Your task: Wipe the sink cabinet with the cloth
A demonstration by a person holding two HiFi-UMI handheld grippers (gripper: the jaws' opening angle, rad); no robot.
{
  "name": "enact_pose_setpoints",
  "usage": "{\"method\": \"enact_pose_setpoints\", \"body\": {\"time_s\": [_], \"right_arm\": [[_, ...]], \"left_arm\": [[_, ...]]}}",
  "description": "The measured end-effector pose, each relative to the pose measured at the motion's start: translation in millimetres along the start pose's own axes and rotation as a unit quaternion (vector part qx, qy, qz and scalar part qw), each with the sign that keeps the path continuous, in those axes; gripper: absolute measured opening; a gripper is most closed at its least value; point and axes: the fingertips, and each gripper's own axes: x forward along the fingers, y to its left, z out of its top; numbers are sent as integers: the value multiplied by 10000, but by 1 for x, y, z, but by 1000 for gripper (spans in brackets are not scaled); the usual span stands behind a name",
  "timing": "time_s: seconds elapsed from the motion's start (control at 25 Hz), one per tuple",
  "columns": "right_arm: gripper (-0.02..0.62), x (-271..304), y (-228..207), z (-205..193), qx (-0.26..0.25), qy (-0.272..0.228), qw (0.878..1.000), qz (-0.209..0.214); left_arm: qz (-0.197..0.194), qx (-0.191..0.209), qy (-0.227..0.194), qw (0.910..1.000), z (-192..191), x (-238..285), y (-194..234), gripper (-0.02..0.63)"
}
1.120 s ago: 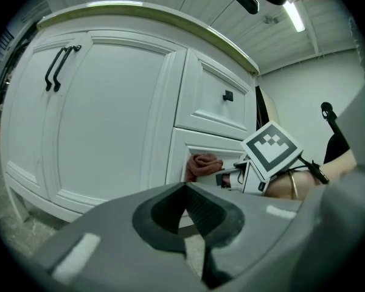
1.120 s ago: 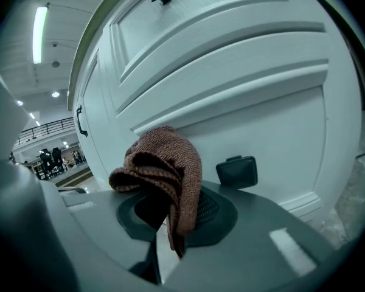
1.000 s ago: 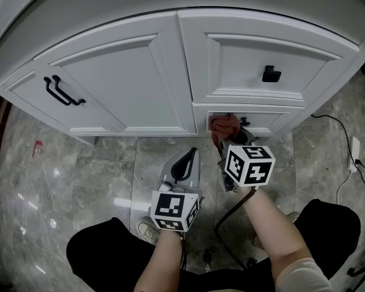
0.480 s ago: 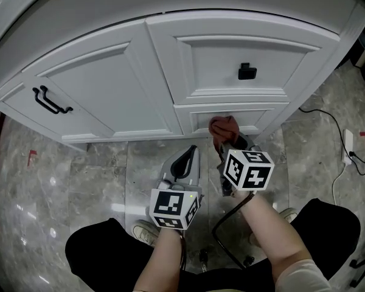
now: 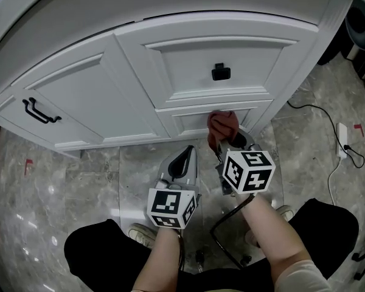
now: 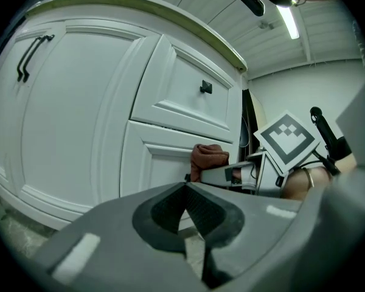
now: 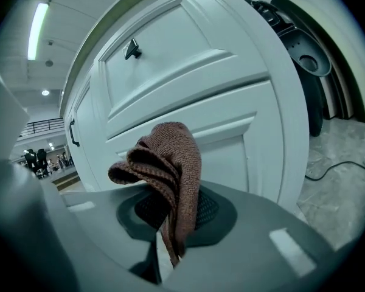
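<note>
My right gripper (image 5: 222, 140) is shut on a reddish-brown knitted cloth (image 5: 223, 124) and presses it against the lower drawer front (image 5: 191, 121) of the white sink cabinet (image 5: 97, 96). In the right gripper view the cloth (image 7: 170, 169) bunches up between the jaws, in front of the white panel (image 7: 231, 139). My left gripper (image 5: 184, 160) hangs shut and empty over the floor, just left of the right one. The left gripper view shows the cloth (image 6: 207, 157) on the drawer front beyond its closed jaws (image 6: 185, 208).
The upper drawer has a black knob (image 5: 220, 72), and the left door a black bar handle (image 5: 39, 111). Grey marble floor (image 5: 79, 181) lies below. A cable and a white power strip (image 5: 342, 140) lie at right. A dark appliance (image 7: 310, 59) stands beside the cabinet.
The cabinet has shifted left in the head view. The cloth now sits further right on the lower drawer front. The left gripper has stayed low and shut.
</note>
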Motion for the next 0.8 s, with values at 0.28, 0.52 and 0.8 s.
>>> {"method": "enact_pose_setpoints", "body": {"time_s": [0.28, 0.52, 0.8], "right_arm": [[78, -2, -5, 1, 56, -23, 9999, -83], [77, 1, -25, 3, 210, -9, 9993, -303], [78, 8, -30, 3, 409, -138, 9989, -189]], "left_arm": [[23, -7, 43, 10000, -2, 4, 0, 0], [-29, 27, 97, 9999, -7, 9, -1, 0], [2, 33, 177, 9998, -13, 12, -1, 0]]}}
